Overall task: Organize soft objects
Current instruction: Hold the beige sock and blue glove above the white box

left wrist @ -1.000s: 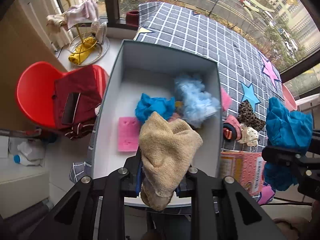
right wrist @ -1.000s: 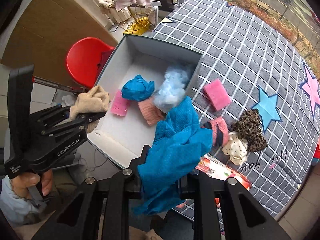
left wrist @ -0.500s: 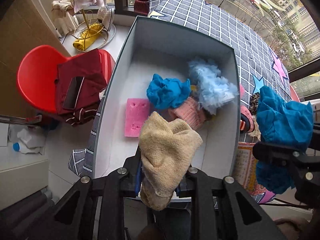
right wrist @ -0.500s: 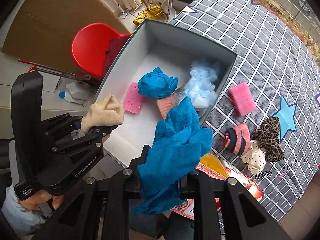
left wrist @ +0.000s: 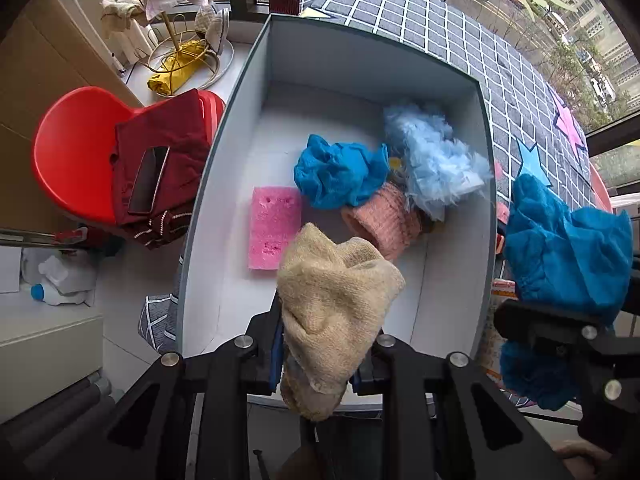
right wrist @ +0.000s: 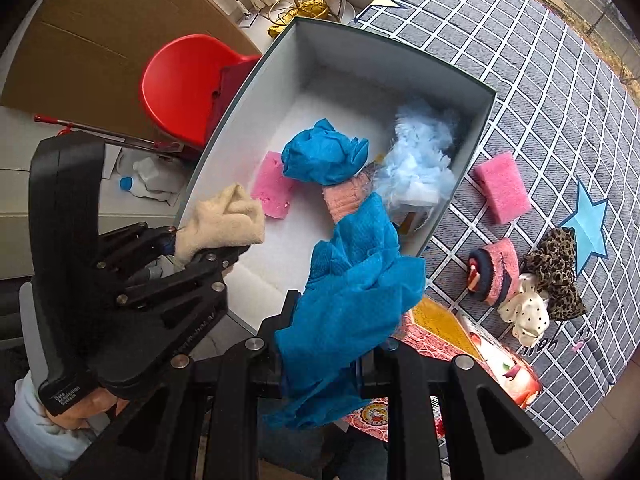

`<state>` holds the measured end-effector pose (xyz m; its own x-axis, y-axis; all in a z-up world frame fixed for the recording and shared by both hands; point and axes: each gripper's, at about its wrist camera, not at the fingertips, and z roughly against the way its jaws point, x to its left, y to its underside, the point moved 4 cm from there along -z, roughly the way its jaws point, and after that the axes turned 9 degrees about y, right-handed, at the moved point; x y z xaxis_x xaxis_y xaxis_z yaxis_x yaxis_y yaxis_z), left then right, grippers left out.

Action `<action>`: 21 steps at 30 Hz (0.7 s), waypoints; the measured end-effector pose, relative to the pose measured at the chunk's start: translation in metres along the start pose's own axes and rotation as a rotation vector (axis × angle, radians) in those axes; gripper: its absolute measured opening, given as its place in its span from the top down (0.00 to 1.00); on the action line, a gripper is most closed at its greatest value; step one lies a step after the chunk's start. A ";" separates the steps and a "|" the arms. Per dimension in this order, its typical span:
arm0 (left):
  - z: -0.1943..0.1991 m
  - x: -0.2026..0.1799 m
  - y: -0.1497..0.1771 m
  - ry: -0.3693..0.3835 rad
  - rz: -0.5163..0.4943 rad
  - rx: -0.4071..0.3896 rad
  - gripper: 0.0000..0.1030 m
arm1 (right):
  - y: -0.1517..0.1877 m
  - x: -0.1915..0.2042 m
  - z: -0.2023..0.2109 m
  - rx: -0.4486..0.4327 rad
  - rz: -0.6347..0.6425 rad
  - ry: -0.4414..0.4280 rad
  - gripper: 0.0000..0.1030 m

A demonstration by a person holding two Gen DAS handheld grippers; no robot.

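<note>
Two grippers clamped — left gripper (left wrist: pixel 320 360) on beige cloth (left wrist: pixel 336 300), right gripper (right wrist: pixel 320 352) on blue cloth (right wrist: pixel 352 300) — above box rim (left wrist: pixel 486 200).

My left cloth (left wrist: pixel 336 304): beige
My right cloth (right wrist: pixel 352 300): bright blue
Box (left wrist: pixel 240 128): white inside
Sponge (left wrist: pixel 274 232): pink
Tablecloth (right wrist: pixel 560 80): grey, white grid, blue star

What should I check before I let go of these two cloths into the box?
1. Left tool shut on the beige cloth: ok.
2. Right tool shut on the blue cloth: ok.
3. Beige cloth over the box opening: ok.
4. Blue cloth over the opening: cannot tell; it hangs near the box's right wall.
5. Bare floor in the box for a drop: ok, at the near left.
6. Pink sponge and other soft items outside on the table: not ok, still to collect.
</note>
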<state>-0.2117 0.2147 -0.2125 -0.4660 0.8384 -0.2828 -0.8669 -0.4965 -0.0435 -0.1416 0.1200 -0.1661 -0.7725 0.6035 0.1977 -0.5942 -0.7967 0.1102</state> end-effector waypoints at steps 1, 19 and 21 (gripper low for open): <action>0.000 0.000 0.001 -0.002 -0.001 0.001 0.75 | 0.000 0.001 -0.001 0.001 0.002 -0.001 0.78; -0.006 0.001 0.001 -0.022 -0.012 0.017 0.74 | -0.002 0.007 -0.009 0.007 0.002 -0.004 0.78; -0.007 0.001 0.001 -0.027 -0.017 0.018 0.74 | -0.002 0.006 -0.010 0.006 0.000 -0.004 0.78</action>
<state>-0.2117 0.2134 -0.2192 -0.4553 0.8527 -0.2561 -0.8778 -0.4780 -0.0308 -0.1475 0.1258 -0.1743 -0.7712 0.6037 0.2019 -0.5931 -0.7967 0.1166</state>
